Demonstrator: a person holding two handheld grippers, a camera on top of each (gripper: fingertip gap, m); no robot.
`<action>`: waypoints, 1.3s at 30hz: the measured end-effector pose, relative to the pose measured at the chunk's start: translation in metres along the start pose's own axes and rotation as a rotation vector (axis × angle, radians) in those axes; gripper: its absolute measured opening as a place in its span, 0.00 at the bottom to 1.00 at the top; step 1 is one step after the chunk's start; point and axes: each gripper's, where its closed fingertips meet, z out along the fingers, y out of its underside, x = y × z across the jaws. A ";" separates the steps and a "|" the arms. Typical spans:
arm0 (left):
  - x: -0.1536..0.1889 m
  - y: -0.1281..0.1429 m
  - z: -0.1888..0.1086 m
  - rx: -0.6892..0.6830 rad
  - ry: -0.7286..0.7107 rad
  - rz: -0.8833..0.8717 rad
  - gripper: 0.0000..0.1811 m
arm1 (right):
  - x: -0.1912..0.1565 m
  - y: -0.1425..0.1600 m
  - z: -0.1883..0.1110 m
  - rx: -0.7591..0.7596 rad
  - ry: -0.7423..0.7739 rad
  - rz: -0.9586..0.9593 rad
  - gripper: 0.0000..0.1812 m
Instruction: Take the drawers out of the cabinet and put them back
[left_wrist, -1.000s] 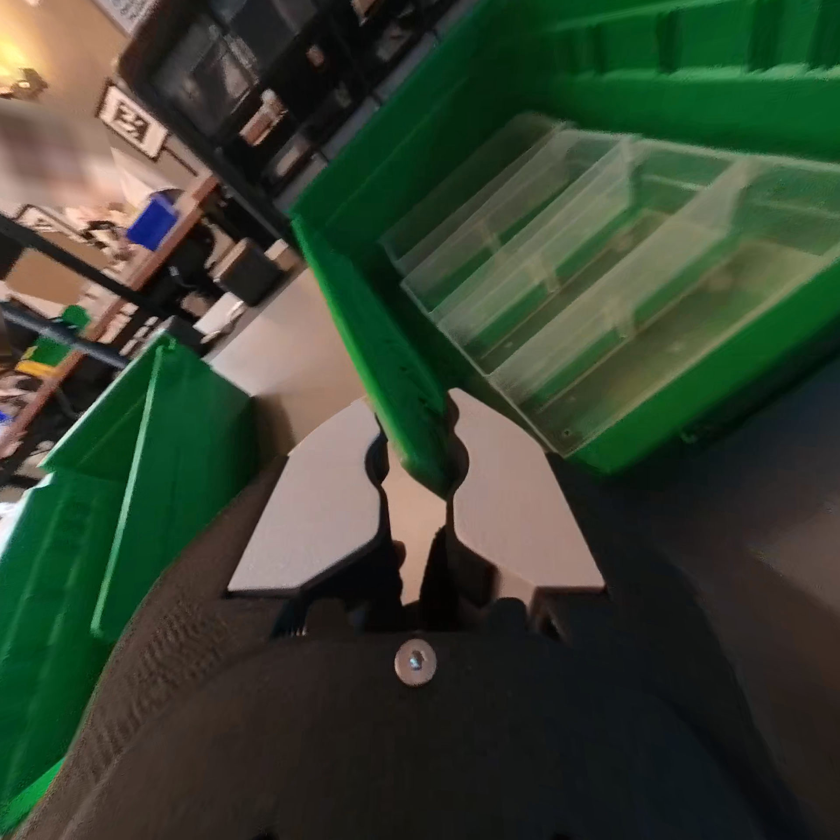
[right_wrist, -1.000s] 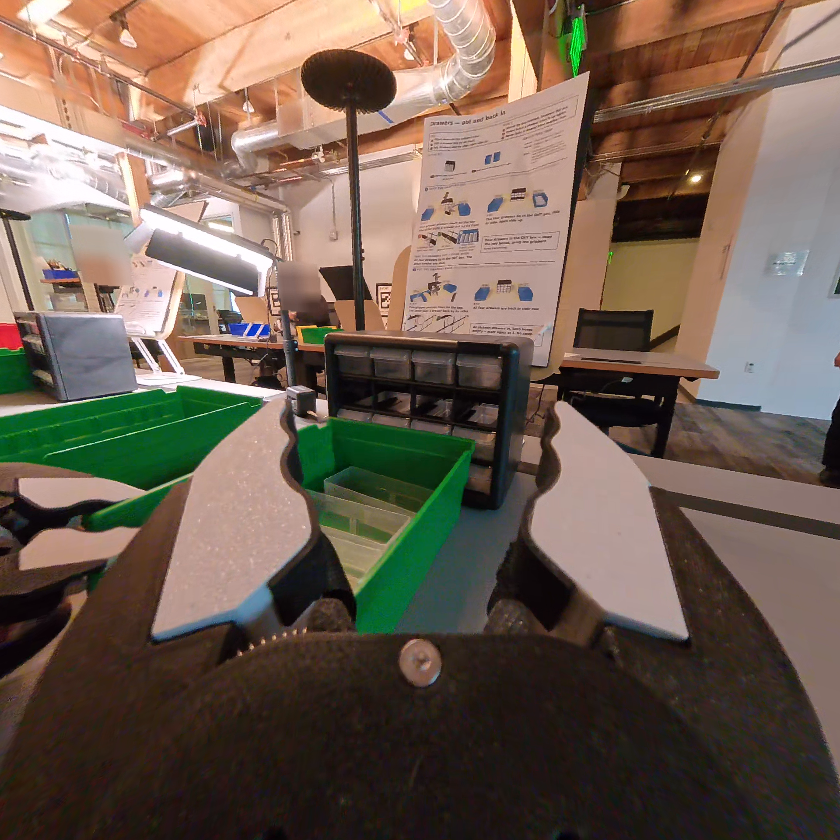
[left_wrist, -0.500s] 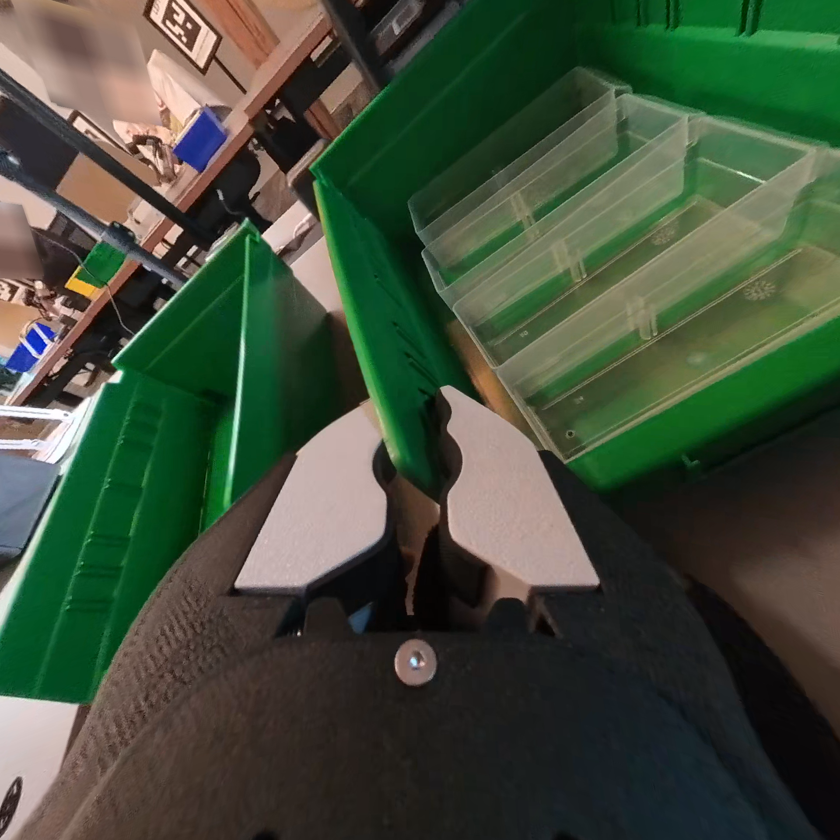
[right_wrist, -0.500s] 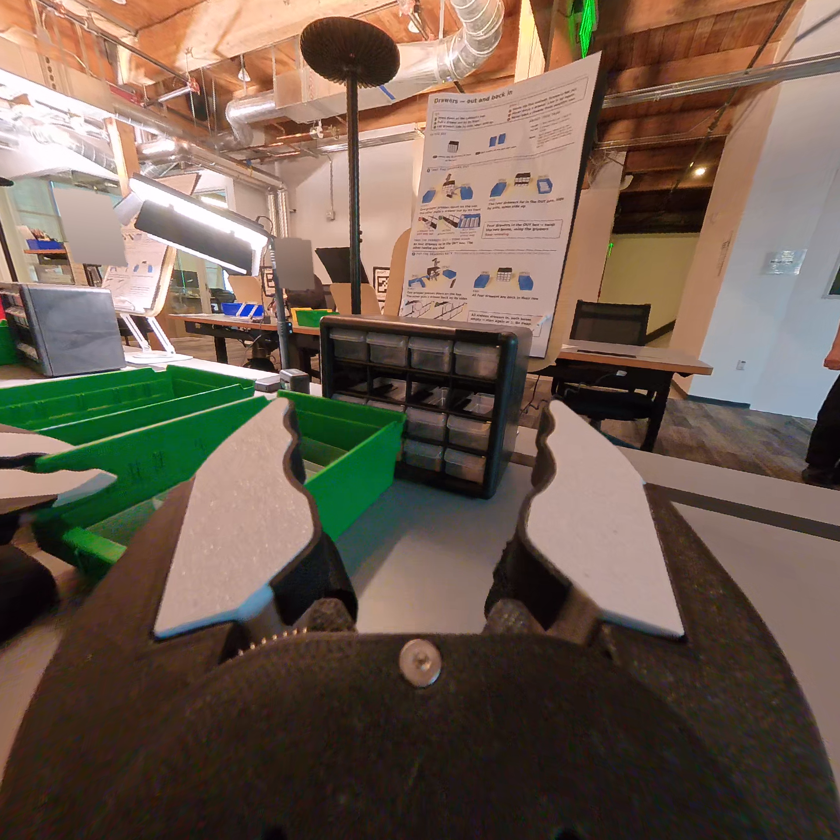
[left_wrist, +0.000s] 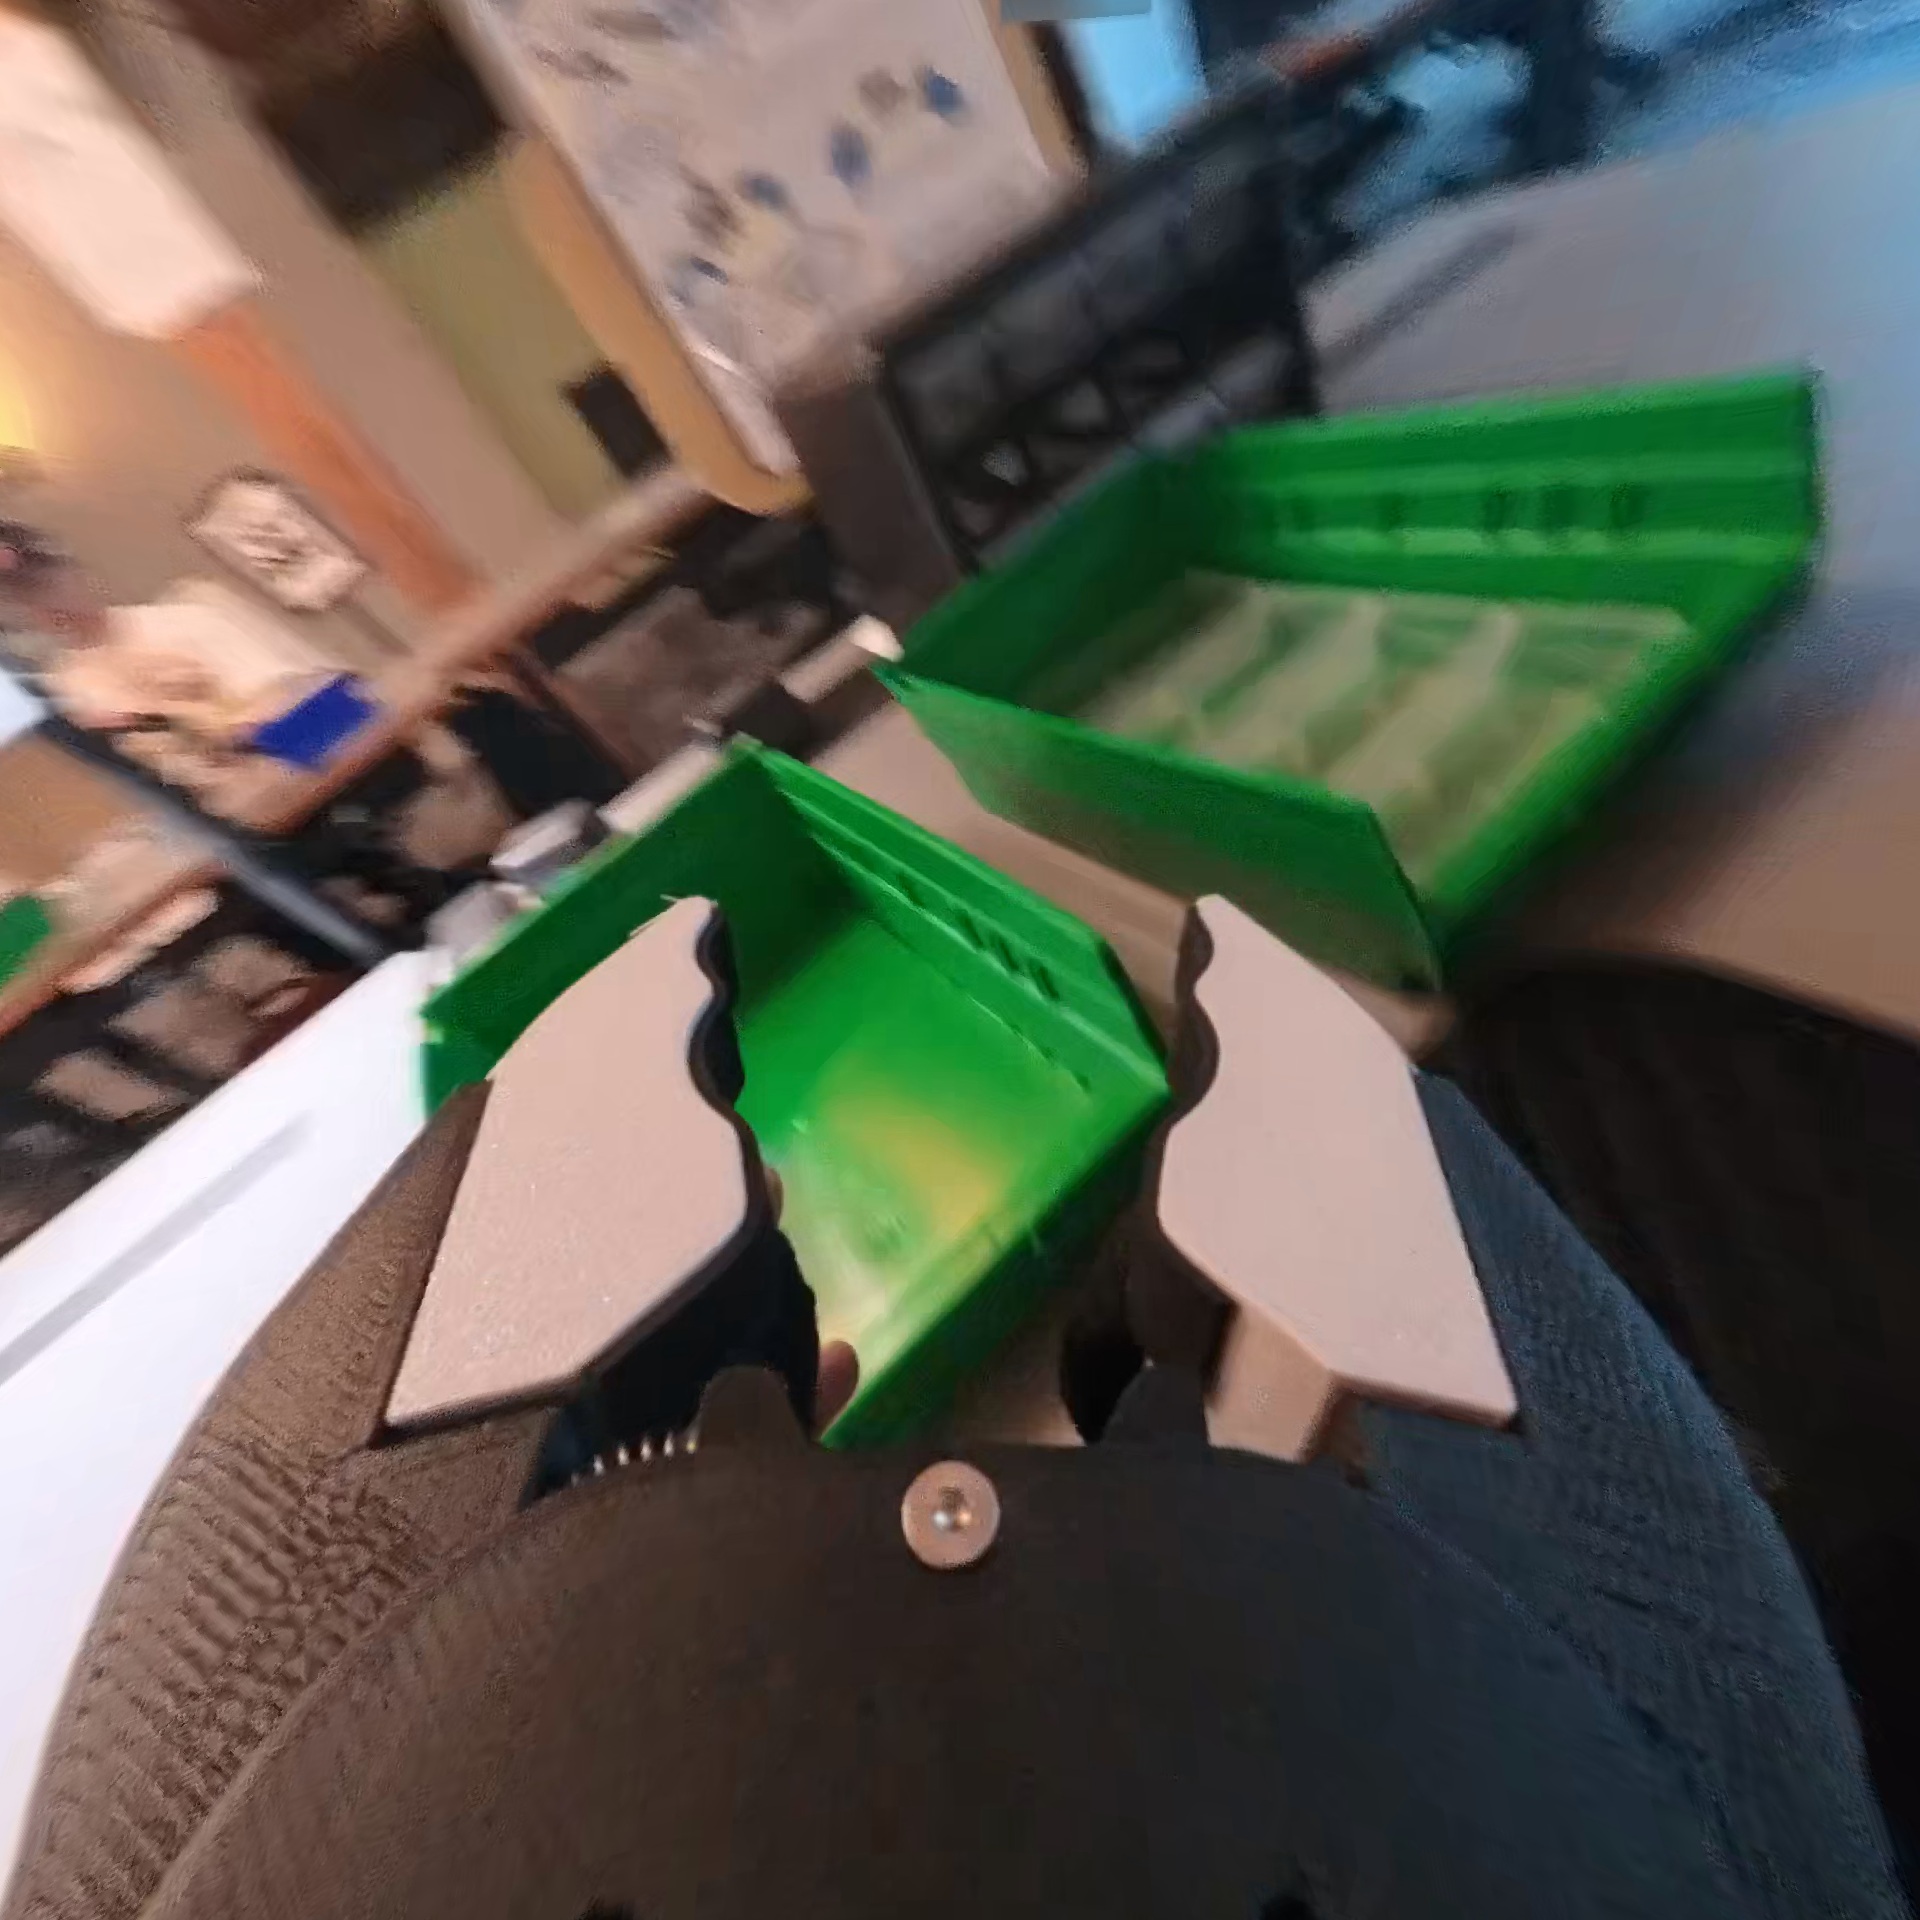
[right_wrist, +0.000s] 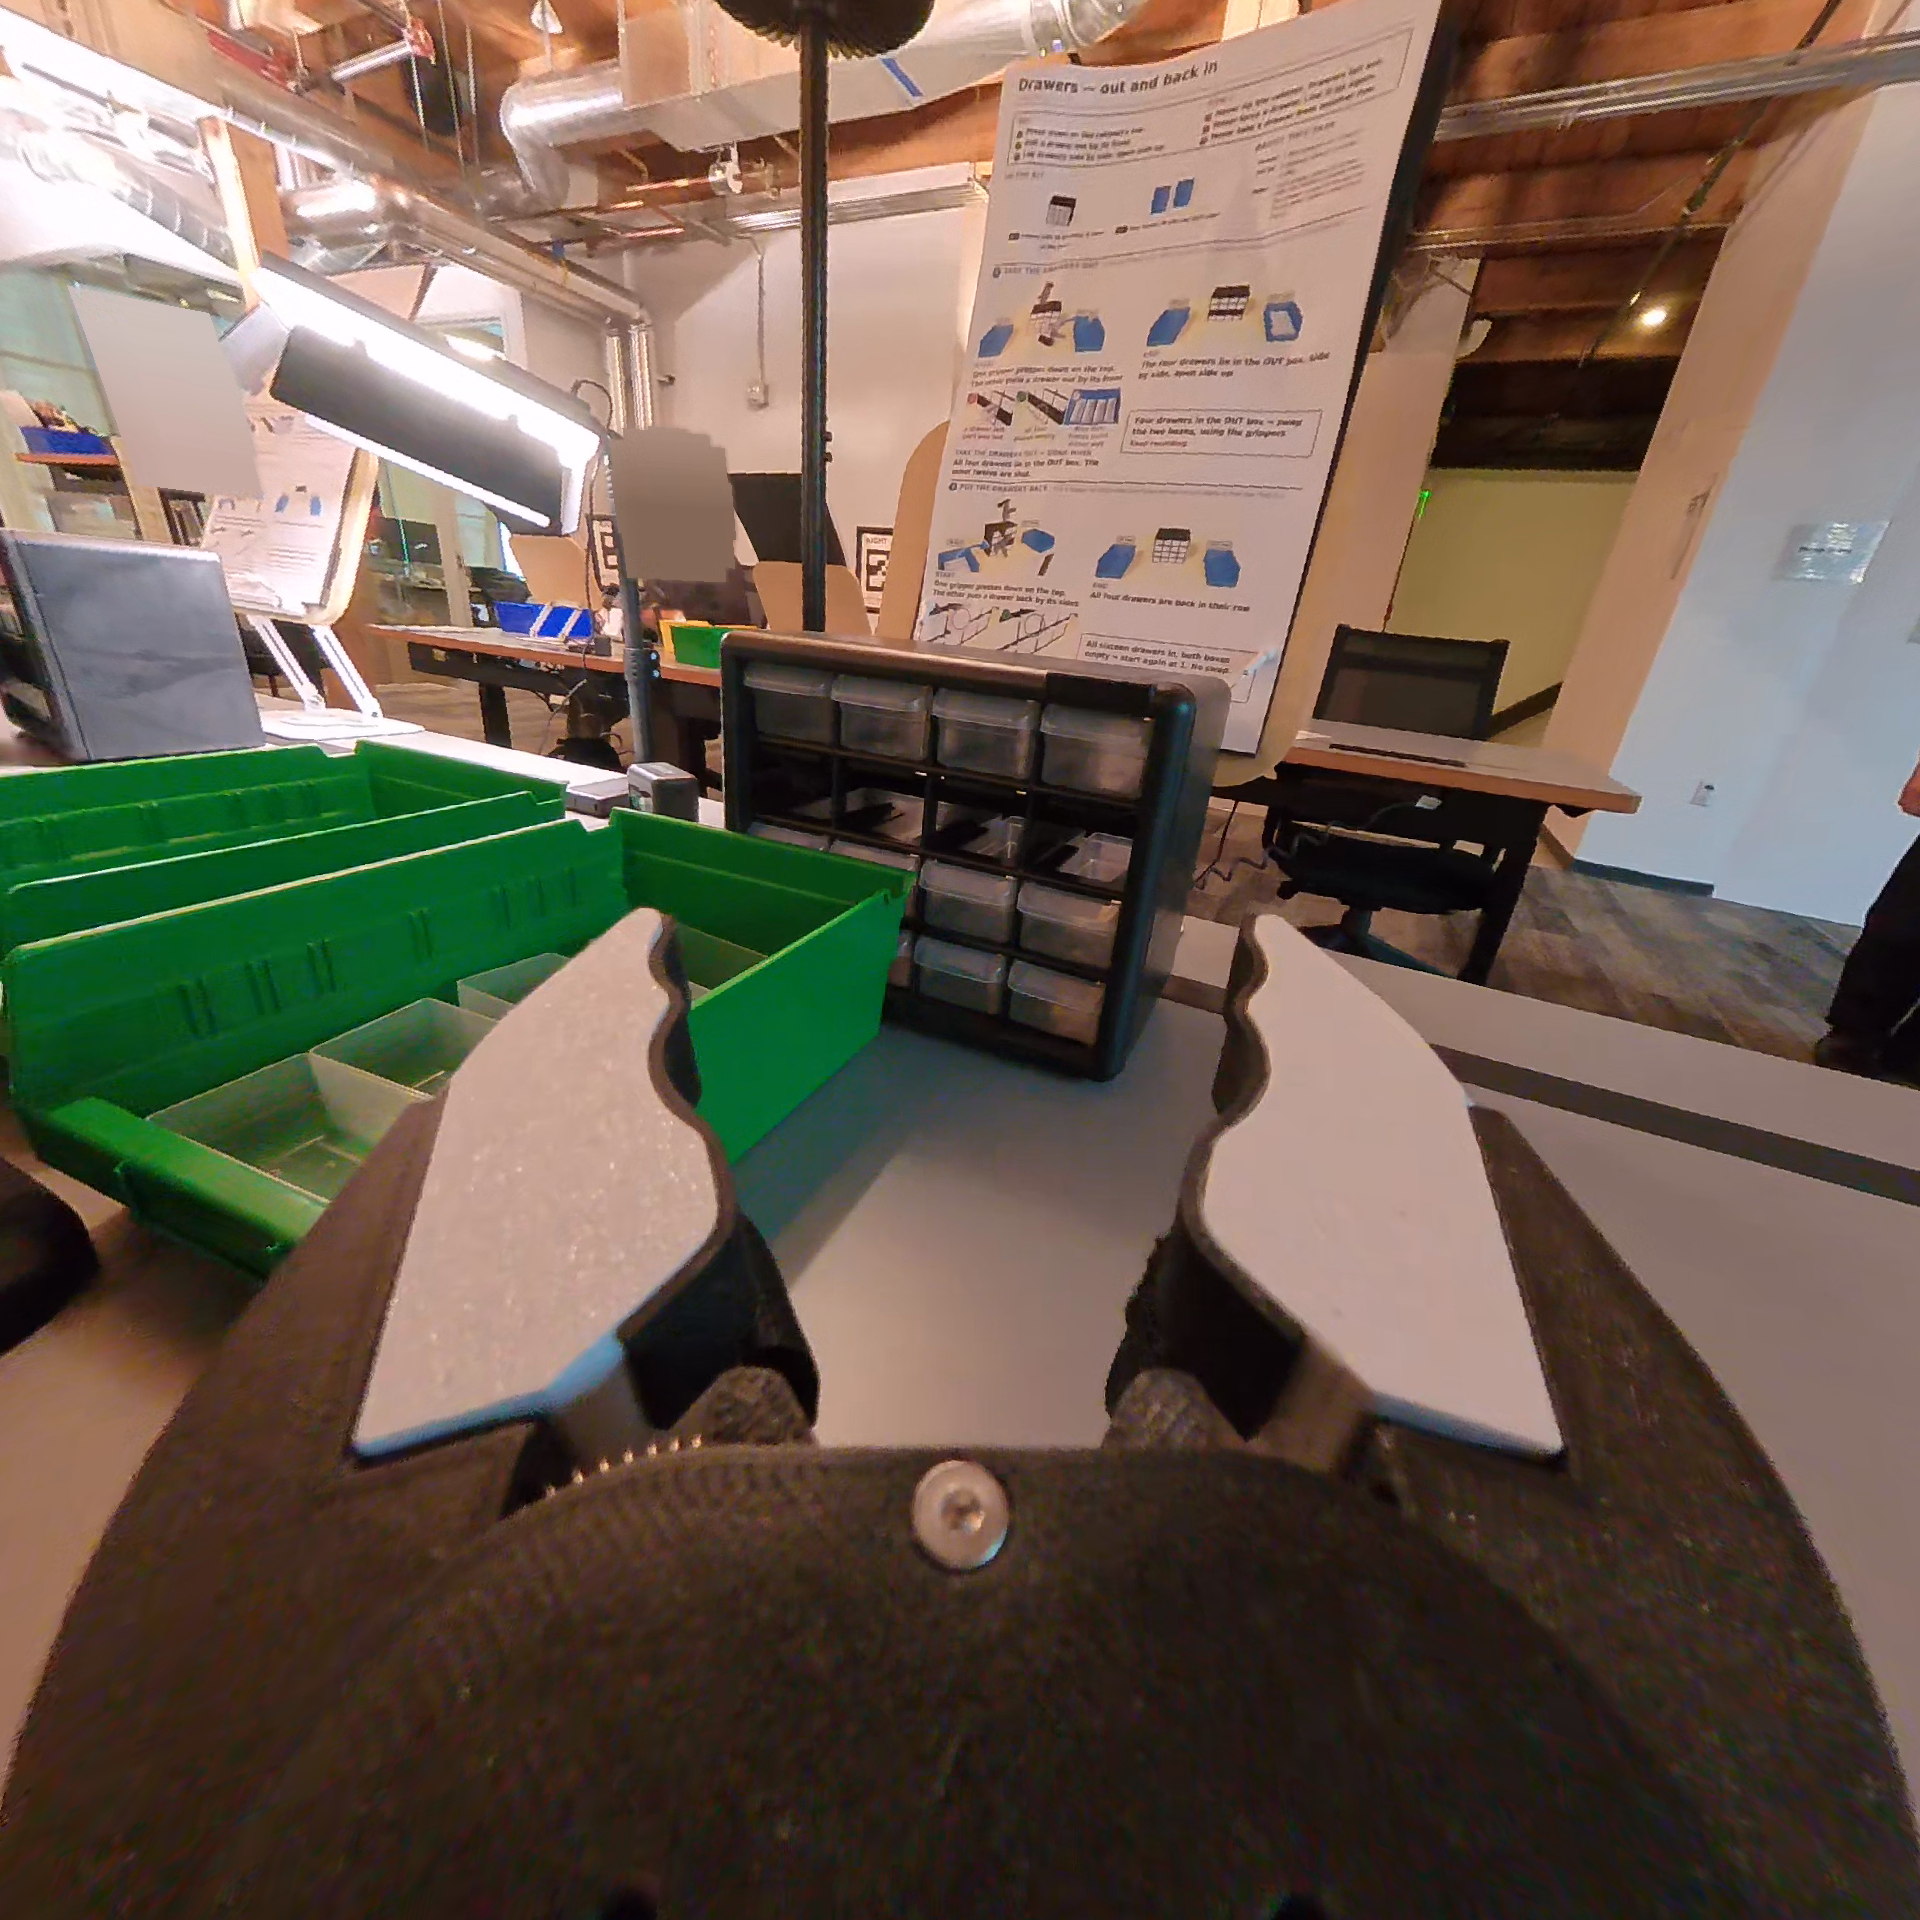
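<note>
The black drawer cabinet (right_wrist: 966, 852) stands on the grey table (right_wrist: 966, 1164) straight ahead of my right gripper (right_wrist: 951, 930), which is open, empty and well short of it. Its second row of slots is without drawers. Several clear drawers (right_wrist: 405, 1039) lie side by side in a green bin (right_wrist: 800, 997) left of the cabinet. In the blurred left wrist view, my left gripper (left_wrist: 951, 920) is open and empty over a second, empty green bin (left_wrist: 935, 1039). The bin with the drawers (left_wrist: 1143, 821) lies beyond to the right, and the cabinet (left_wrist: 1091, 395) behind it.
The second green bin (right_wrist: 260, 800) sits behind the first at the left. A large poster (right_wrist: 1164, 364) and a pole (right_wrist: 816, 364) stand behind the cabinet. A lamp (right_wrist: 416, 416) hangs at the left. A person (right_wrist: 1870, 935) stands at the right edge.
My left gripper has let go of the wall of the green bin with the drawers, opened, and swung over to the empty bin. That bin has slid left. My right gripper stays open.
</note>
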 end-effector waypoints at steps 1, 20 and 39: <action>0.006 0.013 -0.006 -0.036 0.103 0.008 0.45 | 0.000 0.000 0.000 -0.003 0.000 -0.006 0.55; 0.006 0.167 0.016 -0.724 0.641 0.270 0.33 | -0.002 0.003 0.002 -0.021 -0.008 -0.039 0.55; 0.003 0.152 0.046 -0.623 0.279 0.777 0.16 | -0.008 0.013 0.006 -0.058 -0.030 -0.081 0.55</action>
